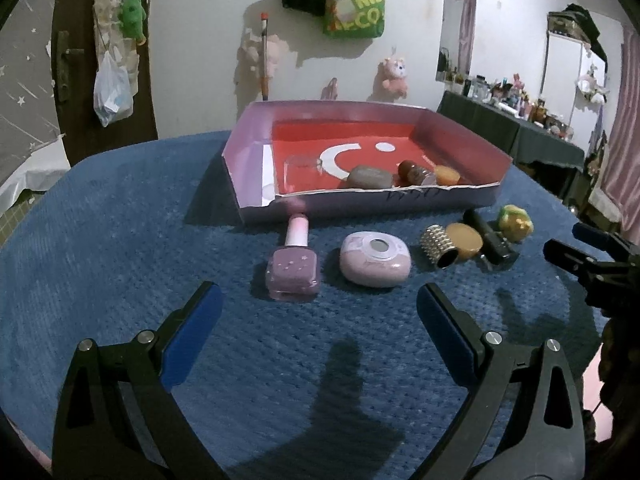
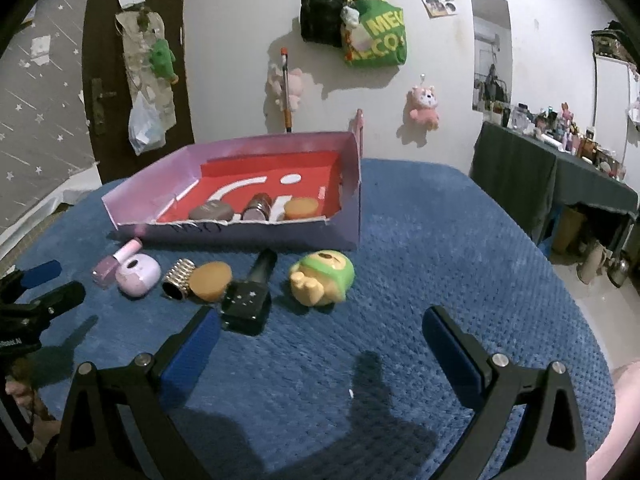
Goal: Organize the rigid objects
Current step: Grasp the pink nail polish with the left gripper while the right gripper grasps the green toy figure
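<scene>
**Both grippers empty over blue cloth; six items in a row before the tray**

Left gripper [image 1: 320,300] hovers low over the cloth [image 1: 120,240], jaws wide apart, nothing between them; it faces the left end of the row.

Row in front of the tray [image 1: 248,152], left to right: purple bottle [image 1: 294,266] lying down, its pink cap toward the tray wall; lilac case [image 1: 375,259] just beside it; studded tube [image 1: 438,246] on its side, touching an orange disc [image 1: 465,241]; black bottle [image 2: 250,292] lying with its neck toward the tray; green-and-yellow toy [image 2: 322,278] at the right end, tipped over.

Inside the tray, along the near wall: a clear item [image 1: 302,166], outline faint, possibly a small box; grey compact [image 1: 368,178]; brown bottle [image 1: 414,172]; orange jar [image 1: 446,175].

Right gripper [image 2: 322,316] hovers just short of the toy and black bottle, jaws wide apart, empty; its left finger [image 2: 192,344] is near the black bottle's base, whether touching I cannot tell.
</scene>
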The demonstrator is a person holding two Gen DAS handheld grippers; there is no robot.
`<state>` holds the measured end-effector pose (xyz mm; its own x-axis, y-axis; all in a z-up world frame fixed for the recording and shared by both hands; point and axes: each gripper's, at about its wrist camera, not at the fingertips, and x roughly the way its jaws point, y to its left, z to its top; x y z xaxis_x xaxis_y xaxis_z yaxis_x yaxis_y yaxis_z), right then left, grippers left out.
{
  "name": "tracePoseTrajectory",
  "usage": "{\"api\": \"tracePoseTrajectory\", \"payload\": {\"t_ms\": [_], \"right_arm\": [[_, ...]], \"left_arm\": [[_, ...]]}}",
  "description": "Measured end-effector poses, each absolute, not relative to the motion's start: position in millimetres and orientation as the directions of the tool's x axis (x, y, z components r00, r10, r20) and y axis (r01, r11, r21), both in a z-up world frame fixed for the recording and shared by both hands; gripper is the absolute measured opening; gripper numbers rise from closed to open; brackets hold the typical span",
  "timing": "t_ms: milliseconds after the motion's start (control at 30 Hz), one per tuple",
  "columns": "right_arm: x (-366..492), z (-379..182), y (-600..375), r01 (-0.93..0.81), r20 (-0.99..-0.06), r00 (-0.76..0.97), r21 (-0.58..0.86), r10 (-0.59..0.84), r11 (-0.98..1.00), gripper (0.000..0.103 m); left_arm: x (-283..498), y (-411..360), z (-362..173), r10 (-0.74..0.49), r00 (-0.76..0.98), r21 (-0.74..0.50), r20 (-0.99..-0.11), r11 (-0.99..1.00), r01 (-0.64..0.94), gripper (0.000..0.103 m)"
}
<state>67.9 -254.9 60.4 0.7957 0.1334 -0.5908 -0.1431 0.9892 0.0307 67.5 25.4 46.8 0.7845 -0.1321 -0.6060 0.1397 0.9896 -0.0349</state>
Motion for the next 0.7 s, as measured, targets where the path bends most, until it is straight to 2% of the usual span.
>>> {"api": "tracePoseTrajectory", "payload": {"t_ms": [233, 433, 700], "right_arm": [[84, 57, -258, -0.131, -0.639, 0.762, 0.007, 0.105, 0.991, 0.103], [104, 53, -264, -0.138, -0.687, 0.718, 0.012, 0.108, 0.990, 0.103], [123, 53, -263, -0.148, -0.729, 0.675, 0.018, 0.114, 0.989, 0.103]], "left_arm": [[89, 37, 44, -0.135, 0.730, -0.054, -0.670, 0.990, 0.133, 0.099], [106, 38, 40, -0.096, 0.703, 0.006, -0.704, 0.990, 0.141, 0.099], [125, 38, 37, -0.086, 0.671, 0.020, -0.737, 0.989, 0.149, 0.099]]}}
